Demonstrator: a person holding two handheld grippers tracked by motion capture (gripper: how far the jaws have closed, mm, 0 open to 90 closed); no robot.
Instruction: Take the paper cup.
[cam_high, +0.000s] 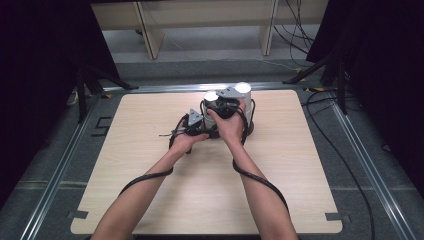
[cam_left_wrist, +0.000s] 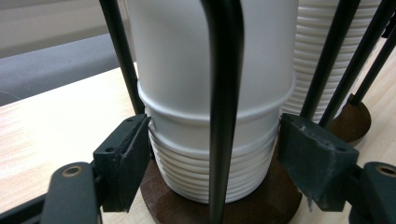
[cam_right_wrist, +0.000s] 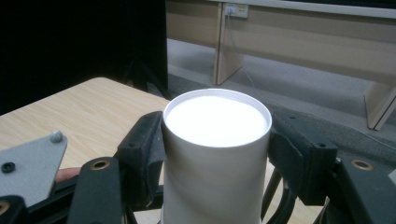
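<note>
Here my left hand-held gripper (cam_left_wrist: 212, 154) clamps low on the stack of white cups (cam_left_wrist: 210, 140), its pads pressing the ribbed rims just above the dark wooden base (cam_left_wrist: 261, 205) of the wire rack (cam_left_wrist: 224, 93). My right hand-held gripper (cam_right_wrist: 217, 149) grips the top cup (cam_right_wrist: 215, 154) above the worktop (cam_high: 150, 175).

Table (cam_high: 150, 190), light wood. Both forearms in from 6 o'clock, meeting just past centre toward 12. Left gripper (cam_high: 192, 125) low, at 9 o'clock of the white cup stacks (cam_high: 242, 90); right gripper (cam_high: 222, 107) up against them. Cables trail along both arms.
</note>
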